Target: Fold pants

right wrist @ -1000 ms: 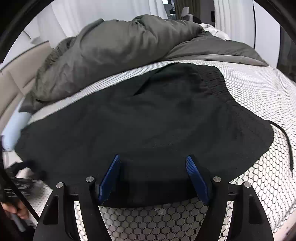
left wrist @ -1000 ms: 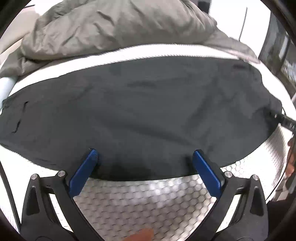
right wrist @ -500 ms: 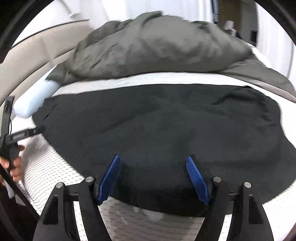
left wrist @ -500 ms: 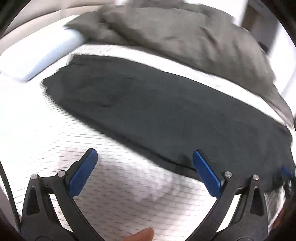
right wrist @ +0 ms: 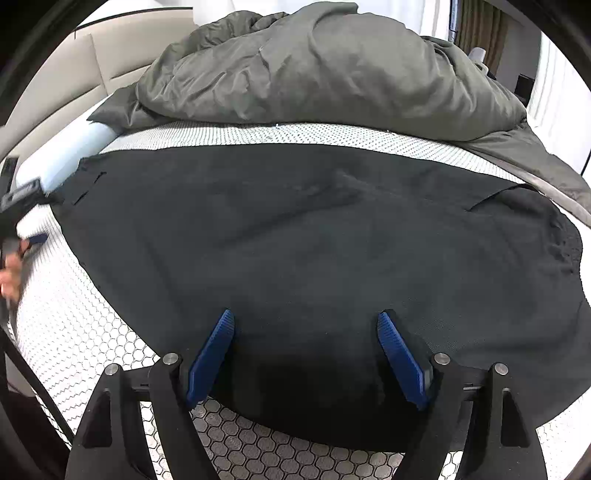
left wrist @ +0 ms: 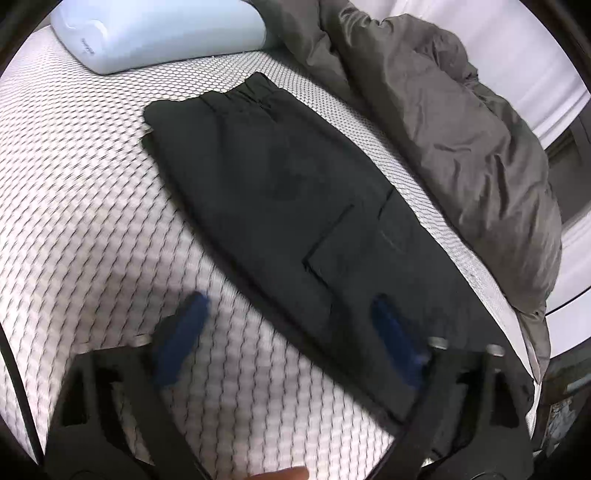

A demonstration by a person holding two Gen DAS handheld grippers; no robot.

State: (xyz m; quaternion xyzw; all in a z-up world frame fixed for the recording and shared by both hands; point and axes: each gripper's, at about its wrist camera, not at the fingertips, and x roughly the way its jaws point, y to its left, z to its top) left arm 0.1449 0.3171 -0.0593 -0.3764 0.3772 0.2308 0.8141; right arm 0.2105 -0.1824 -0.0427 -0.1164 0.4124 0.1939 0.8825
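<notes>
On the left of the bed (left wrist: 74, 206), the left gripper (left wrist: 288, 328) hangs above the honeycomb-patterned mattress cover with its jaws spread wide and holding nothing; it is blurred, one blue finger over bare cover and the other over the near edge of the pants (left wrist: 295, 192). The pants lie flat on the bed as a long dark strip, already doubled leg on leg by the look of it, with the gathered waistband at one end near the pale blue pillow (left wrist: 159, 33) and a patch pocket showing nearer the gripper. Beyond them a grey duvet (left wrist: 461, 147) is heaped along the far side, close to the pants but apart from them. The cloth looks thin, soft and limp, so it should be light to lift but will sag and drag unless both corners of an end are pinched through all layers; the waistband, thicker and elastic, likely offers the firmest hold. Further right, the right gripper (right wrist: 306, 350) sits low over the pants (right wrist: 314, 236) near their front edge, jaws wide apart and clamping nothing, though whether the fingers touch the cloth cannot be told.
</notes>
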